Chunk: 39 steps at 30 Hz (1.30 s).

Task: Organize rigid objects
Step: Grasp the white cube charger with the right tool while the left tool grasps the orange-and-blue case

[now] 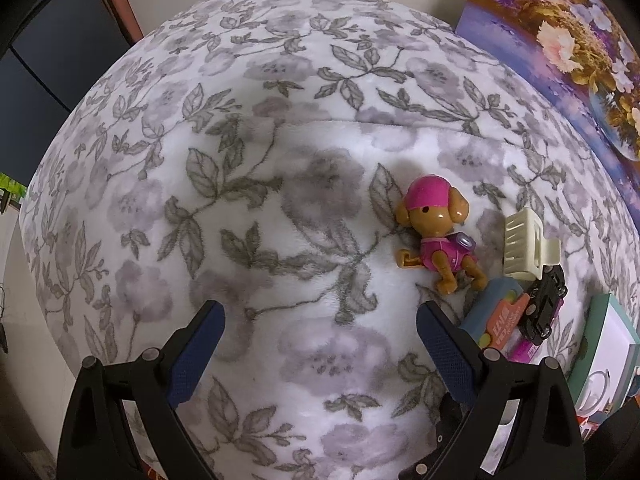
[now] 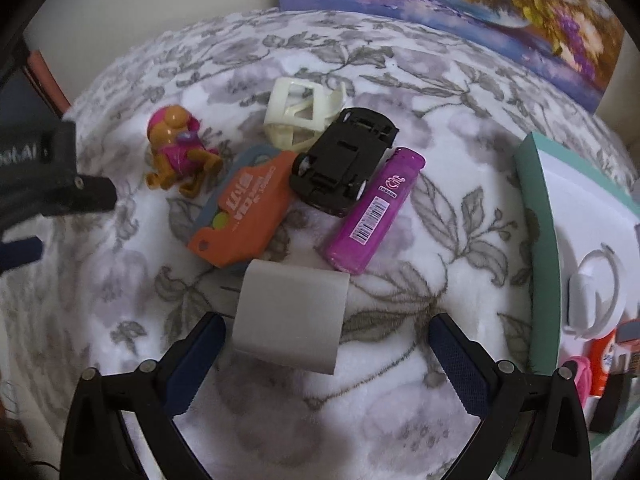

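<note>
1. The box (image 2: 538, 240) at the right is cut off by the frame; its contents are hard to make out.
2. Both the left gripper (image 1: 318, 322) and right gripper (image 2: 324, 336) are spread wide, grasping nothing.
3. The dog toy (image 2: 176, 152), toy car (image 2: 346, 158) and lighter (image 2: 372, 210) lie clustered on the blanket (image 2: 400, 380).

Left gripper (image 1: 320, 320) hangs with its 2 blue-padded fingers (image 1: 196, 352) spread wide, 1 at 7 o'clock and 1 at 5 o'clock, nothing between them. Right gripper (image 2: 324, 336) is just as wide apart, pads (image 2: 460, 364) empty. In the right wrist view, the left gripper's black body pokes in at 9 o'clock.
</note>
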Each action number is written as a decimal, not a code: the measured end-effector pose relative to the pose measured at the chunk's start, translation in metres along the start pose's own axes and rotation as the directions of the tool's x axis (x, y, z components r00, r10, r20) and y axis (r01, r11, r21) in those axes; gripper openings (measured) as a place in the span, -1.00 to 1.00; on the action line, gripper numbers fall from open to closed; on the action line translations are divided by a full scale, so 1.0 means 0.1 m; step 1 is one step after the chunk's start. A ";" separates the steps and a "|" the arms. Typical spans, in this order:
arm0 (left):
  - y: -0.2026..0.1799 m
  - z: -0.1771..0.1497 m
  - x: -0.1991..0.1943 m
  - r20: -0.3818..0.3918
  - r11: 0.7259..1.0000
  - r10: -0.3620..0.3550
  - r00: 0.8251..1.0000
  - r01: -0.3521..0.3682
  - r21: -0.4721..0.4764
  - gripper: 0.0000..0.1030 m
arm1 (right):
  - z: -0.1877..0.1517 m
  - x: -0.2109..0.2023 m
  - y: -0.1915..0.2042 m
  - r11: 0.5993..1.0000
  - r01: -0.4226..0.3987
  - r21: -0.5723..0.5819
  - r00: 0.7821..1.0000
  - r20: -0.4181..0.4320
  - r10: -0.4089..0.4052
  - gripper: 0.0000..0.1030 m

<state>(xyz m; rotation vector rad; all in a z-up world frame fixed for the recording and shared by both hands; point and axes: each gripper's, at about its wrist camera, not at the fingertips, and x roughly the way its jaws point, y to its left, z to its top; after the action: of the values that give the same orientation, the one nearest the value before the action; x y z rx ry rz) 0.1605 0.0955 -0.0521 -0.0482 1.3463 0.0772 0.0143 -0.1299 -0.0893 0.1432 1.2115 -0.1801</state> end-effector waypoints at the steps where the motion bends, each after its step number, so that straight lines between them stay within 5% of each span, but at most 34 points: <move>1: 0.00 0.00 0.00 0.000 1.000 0.001 1.000 -0.001 0.002 0.88 | 0.00 0.01 0.01 1.000 0.009 -0.005 1.000 0.002 -0.009 1.00; 13: -0.07 -0.02 -0.02 -0.001 1.000 -0.016 1.000 0.016 0.023 0.88 | 0.07 0.02 -0.14 0.999 0.003 0.040 1.000 0.004 -0.003 0.90; 23: -0.16 -0.03 0.01 -0.016 0.998 -0.049 0.999 0.050 0.042 0.88 | 0.10 -0.07 -0.45 0.994 -0.024 0.109 1.000 0.017 0.022 0.41; 39: -0.62 -0.13 0.07 -0.035 0.974 -0.184 0.982 0.187 0.129 0.87 | 0.02 -0.19 -0.90 0.981 -0.095 0.170 0.995 0.017 0.094 0.21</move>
<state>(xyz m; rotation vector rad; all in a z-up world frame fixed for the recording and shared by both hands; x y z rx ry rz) 0.1548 0.0328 -0.0623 -0.0635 1.3606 -0.1712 -0.0102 -0.2172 -0.0719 0.3483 1.1768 -0.2013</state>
